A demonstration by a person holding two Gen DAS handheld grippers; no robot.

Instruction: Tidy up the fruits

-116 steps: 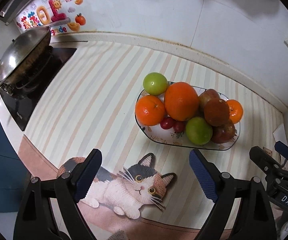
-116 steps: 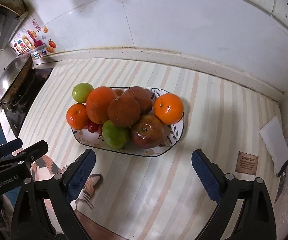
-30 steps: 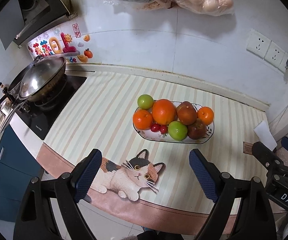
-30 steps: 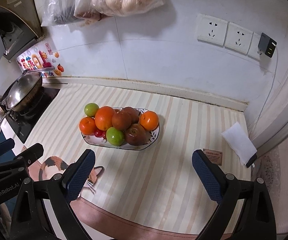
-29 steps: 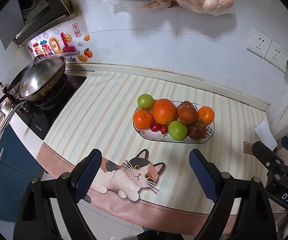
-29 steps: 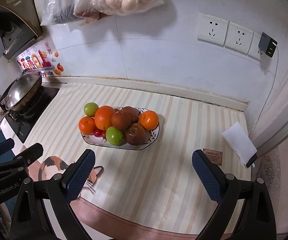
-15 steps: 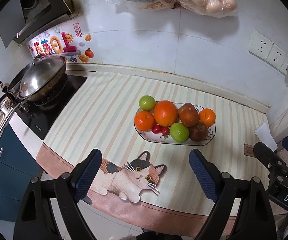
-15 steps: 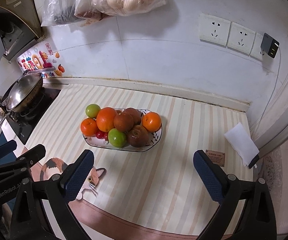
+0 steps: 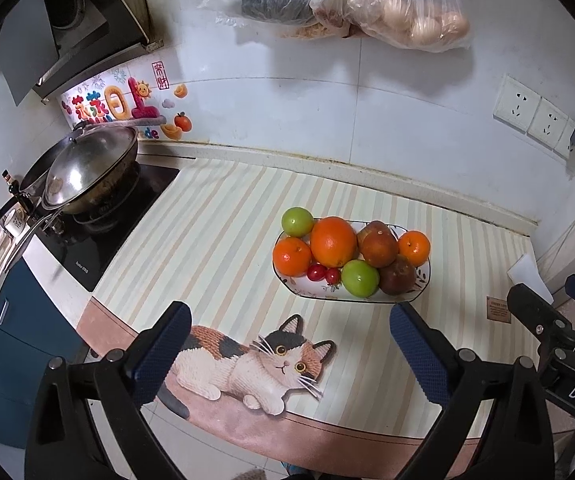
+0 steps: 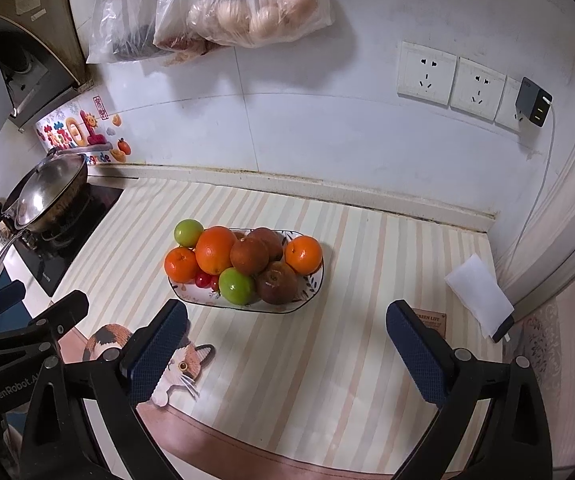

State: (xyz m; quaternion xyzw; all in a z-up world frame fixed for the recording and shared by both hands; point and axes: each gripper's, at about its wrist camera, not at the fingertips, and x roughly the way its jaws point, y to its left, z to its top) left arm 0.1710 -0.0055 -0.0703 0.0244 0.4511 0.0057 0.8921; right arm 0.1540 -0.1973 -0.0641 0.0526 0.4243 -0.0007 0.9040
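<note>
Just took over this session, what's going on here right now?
Nothing is being held. The left gripper and right gripper are both open, pulled back above the striped counter mat. All the fruit sits piled on the oval plate: oranges, green fruits, brown ones and cherry tomatoes. None lies loose on the mat.

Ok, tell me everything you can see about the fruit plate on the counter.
The fruit plate is a shallow, oblong white dish with a thin dark rim and small painted leaf sprigs, likely ceramic. It sits flat on the striped counter mat, well back from both open grippers, touched by neither. Piled on it are oranges, two green fruits, reddish-brown fruits and small red ones near its left end. The heap hides most of its inside.
</note>
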